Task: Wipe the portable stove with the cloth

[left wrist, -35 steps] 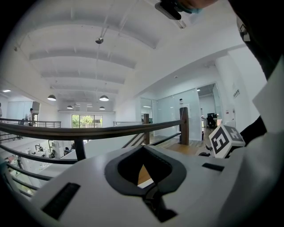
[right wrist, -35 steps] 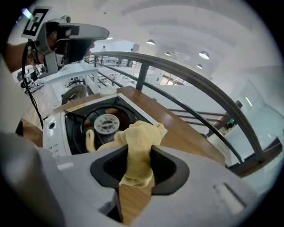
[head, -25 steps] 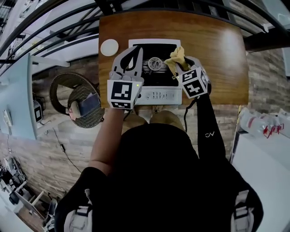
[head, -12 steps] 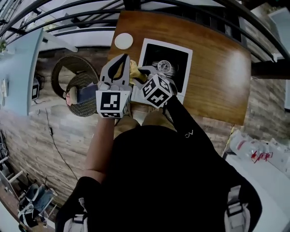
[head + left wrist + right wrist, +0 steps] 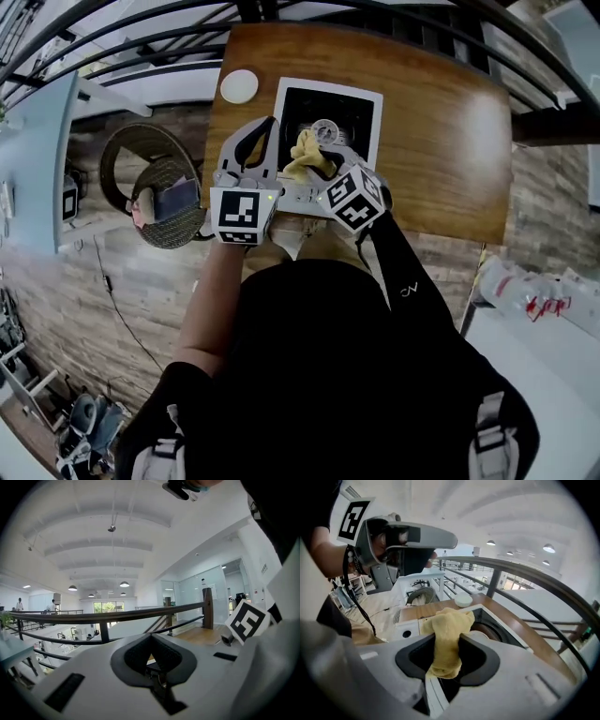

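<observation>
The portable stove is white with a black top and a round burner; it lies on the wooden table. My right gripper is shut on a yellow cloth, which rests on the stove's top just left of the burner. In the right gripper view the cloth hangs bunched between the jaws of the right gripper, over the stove. My left gripper is shut and holds nothing, beside the stove's left edge. The left gripper points up at the railing and ceiling.
A small white round disc lies on the table's far left corner, also visible as the disc. A wicker chair stands left of the table. A metal railing runs behind the table.
The right gripper swept the cloth from the burner's right side to the stove's left edge, then back to just left of the burner. The left gripper stayed by the stove's left side.
</observation>
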Motion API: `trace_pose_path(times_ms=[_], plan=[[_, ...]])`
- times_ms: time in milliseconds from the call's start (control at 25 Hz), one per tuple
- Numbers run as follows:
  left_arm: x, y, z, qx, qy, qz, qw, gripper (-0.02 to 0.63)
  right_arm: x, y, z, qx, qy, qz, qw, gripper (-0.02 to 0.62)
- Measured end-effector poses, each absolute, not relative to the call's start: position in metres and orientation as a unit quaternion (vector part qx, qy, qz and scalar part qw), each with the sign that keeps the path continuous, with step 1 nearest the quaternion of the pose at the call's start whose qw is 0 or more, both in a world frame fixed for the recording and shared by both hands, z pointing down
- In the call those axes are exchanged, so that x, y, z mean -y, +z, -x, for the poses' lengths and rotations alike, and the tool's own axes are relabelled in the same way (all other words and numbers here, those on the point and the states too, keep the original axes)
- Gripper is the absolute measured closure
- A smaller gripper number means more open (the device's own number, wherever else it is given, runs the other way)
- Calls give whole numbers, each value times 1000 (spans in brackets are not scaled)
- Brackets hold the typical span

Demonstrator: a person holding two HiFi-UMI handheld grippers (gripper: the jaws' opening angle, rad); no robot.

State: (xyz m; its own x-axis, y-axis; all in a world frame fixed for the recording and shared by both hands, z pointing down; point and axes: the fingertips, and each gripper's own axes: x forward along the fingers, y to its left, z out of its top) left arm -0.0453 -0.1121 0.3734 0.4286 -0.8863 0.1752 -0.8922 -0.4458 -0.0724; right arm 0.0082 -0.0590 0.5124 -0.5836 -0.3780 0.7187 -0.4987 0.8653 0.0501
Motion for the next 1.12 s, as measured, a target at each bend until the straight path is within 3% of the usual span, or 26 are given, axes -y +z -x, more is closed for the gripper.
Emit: trace_pose_path(times_ms=[520, 720, 1120], plan=[[114, 382, -54, 423, 83, -902, 13, 600, 51, 520, -167, 798, 175, -423, 392, 460], [107, 374, -42, 415, 82, -906, 5, 600, 48, 495, -144, 812, 163, -427, 364, 460], [80, 362, 41, 432, 81, -898, 11, 600, 5, 477, -2, 862, 146, -338, 347, 460]])
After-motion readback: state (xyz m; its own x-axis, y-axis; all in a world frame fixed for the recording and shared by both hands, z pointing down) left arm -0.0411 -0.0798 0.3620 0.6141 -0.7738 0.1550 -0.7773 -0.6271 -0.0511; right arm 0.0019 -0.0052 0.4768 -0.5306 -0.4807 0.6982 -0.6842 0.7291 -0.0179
